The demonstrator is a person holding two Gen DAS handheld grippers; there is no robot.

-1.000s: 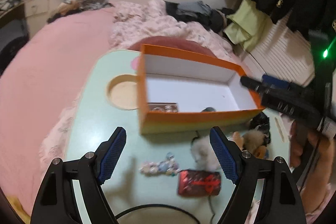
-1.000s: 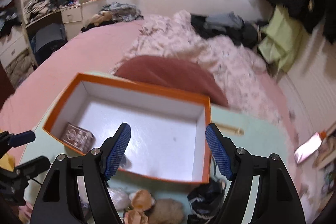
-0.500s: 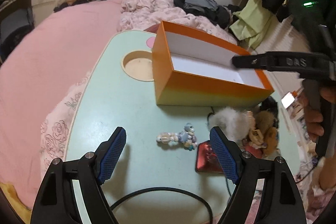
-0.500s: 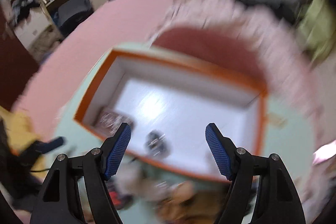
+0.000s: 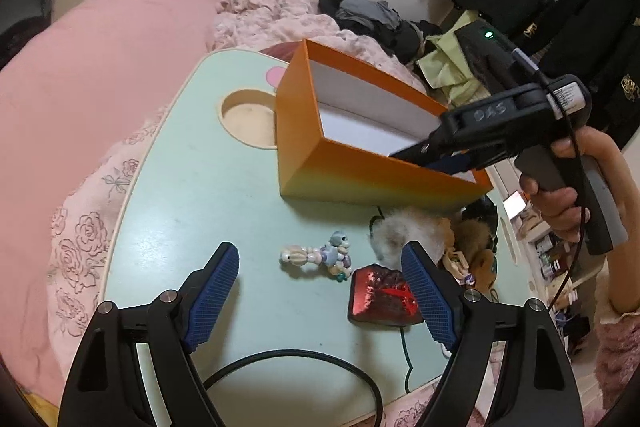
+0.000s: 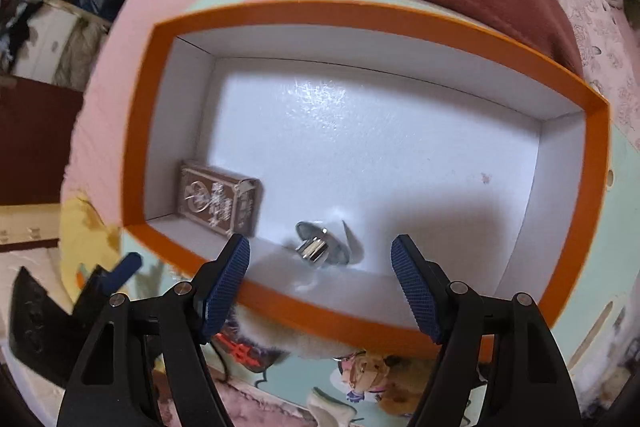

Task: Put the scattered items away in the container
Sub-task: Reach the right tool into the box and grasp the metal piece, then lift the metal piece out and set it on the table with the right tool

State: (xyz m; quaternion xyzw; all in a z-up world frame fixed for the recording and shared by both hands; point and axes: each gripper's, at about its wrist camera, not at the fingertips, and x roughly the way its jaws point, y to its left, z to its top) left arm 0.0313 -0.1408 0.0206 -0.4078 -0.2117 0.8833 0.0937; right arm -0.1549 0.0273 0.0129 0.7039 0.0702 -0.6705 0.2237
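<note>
— On the pale green lap table (image 5: 192,195), where does the container sit?
— Toward the far side: an orange box (image 5: 304,131) with a white inside, just beside the round cup recess (image 5: 248,119). Within it, near the left wall, lies a brown patterned card box (image 6: 218,201), and close by a small metal piece (image 6: 320,247).
— And the scattered things?
— In front of the box: a beaded charm (image 5: 316,259), a shiny red packet (image 5: 380,297), a fluffy white plush (image 5: 404,231) and some tan plush toys (image 5: 476,239).
— How are the grippers posed?
— The right gripper (image 6: 320,283) points steeply down over the box's near rim, jaws apart, nothing between them; a hand (image 5: 568,187) grasps its grey handle. The left gripper (image 5: 320,291) tilts down over the table, jaws wide and empty, the charm and packet lying beyond its fingertips.
</note>
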